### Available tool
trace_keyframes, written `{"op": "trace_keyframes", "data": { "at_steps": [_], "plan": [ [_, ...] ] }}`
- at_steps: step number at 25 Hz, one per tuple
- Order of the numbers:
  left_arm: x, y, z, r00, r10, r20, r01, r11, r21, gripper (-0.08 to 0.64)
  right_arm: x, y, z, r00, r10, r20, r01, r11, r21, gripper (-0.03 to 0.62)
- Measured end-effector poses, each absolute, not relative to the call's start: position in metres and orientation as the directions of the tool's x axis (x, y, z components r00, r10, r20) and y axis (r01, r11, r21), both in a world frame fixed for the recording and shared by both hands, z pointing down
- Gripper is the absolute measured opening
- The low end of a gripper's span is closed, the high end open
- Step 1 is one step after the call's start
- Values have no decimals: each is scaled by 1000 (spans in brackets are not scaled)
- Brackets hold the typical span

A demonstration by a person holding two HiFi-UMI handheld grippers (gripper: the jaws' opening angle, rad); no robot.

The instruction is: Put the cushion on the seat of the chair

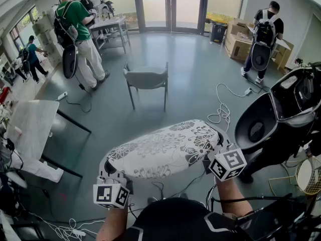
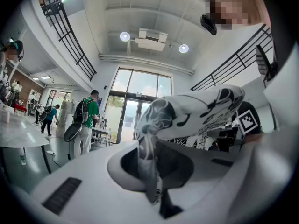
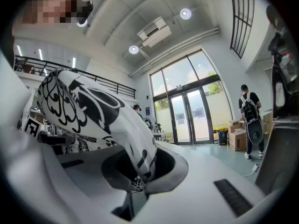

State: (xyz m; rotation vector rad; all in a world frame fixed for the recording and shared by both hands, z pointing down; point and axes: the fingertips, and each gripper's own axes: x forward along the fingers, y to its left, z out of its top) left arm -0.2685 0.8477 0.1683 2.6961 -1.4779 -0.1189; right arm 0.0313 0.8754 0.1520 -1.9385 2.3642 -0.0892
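A white cushion (image 1: 160,148) with a black flower print hangs level in the air in front of me, held at both ends. My left gripper (image 1: 109,175) is shut on the cushion's left corner, where the fabric (image 2: 148,157) bunches between the jaws. My right gripper (image 1: 214,153) is shut on the right corner, the cloth (image 3: 140,164) pinched in its jaws. The grey chair (image 1: 146,80) stands farther off on the floor, its seat bare and its back toward me, well apart from the cushion.
A white table (image 1: 30,127) stands at the left. A black scooter-like shell (image 1: 273,119) is at the right, with cables (image 1: 223,109) on the floor beside it. One person (image 1: 80,34) stands back left, another (image 1: 263,34) back right by cardboard boxes (image 1: 238,41).
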Motion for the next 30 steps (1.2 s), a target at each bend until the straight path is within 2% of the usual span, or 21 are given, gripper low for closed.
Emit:
{"op": "trace_keyframes", "data": {
  "at_steps": [8,17,30],
  "plan": [
    [-269,851,170,536,-843,-43,-837,-538,99,20,31,873,159,-190,-982,-16,-977,190,-94,21],
    [-280,842,166,516,-855,-55,-849,-519,100,20,21,862,153,-250,-967,-47,-962,254,-103,23],
    [-379,803,169,551,-832,-66,-825,-555,104,20,-80,843,145,-197,-980,-43,-977,200,-81,23]
  ]
}}
